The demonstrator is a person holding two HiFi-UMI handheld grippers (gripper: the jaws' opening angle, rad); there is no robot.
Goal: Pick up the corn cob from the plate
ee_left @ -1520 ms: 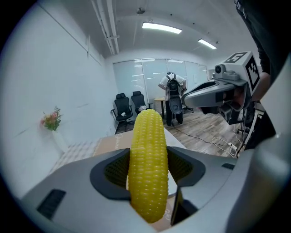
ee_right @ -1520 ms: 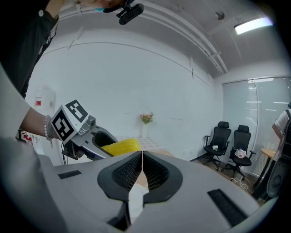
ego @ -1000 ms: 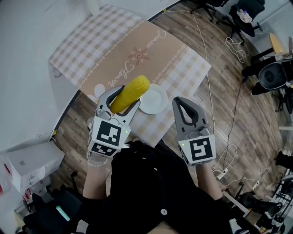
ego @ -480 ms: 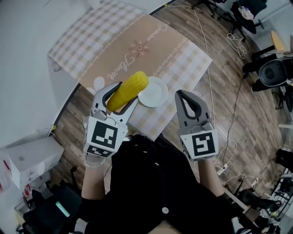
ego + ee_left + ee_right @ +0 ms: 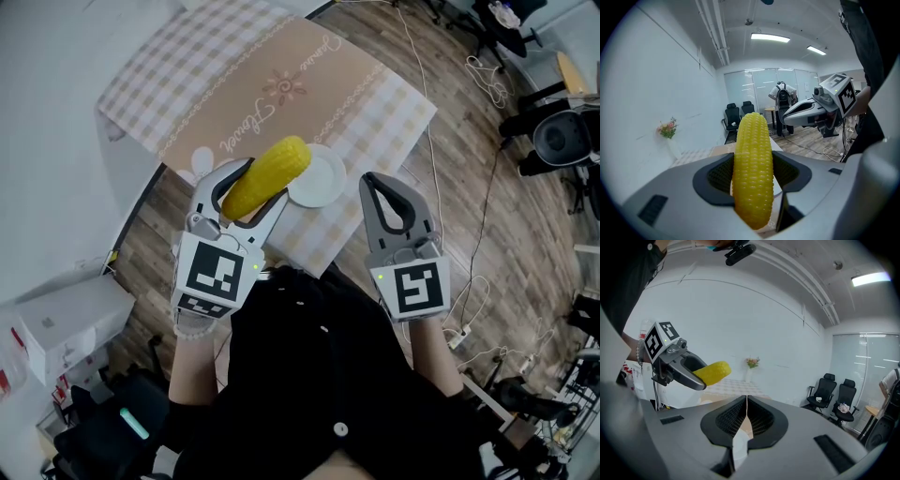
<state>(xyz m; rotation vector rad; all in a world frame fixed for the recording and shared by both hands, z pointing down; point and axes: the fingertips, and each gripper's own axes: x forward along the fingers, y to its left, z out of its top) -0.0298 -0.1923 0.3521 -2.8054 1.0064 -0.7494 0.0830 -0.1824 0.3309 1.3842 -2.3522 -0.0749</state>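
1. The left gripper [image 5: 261,186] has its jaws clamped on the yellow corn cob [image 5: 751,159], whose tip juts beyond them.
2. The right gripper [image 5: 746,414] has its jaws pressed together with nothing between them.
3. The cob is held in the air above the small round white plate [image 5: 319,183], which sits on the beige checked tablecloth [image 5: 234,89].

The floor [image 5: 487,159] is brown wood. A checked cloth [image 5: 375,117] covers the bench [image 5: 169,84]. The walls [image 5: 651,84] are white. Long lights [image 5: 770,38] shine on the ceiling. Black chairs [image 5: 732,119] stand by a glass wall [image 5: 754,84].
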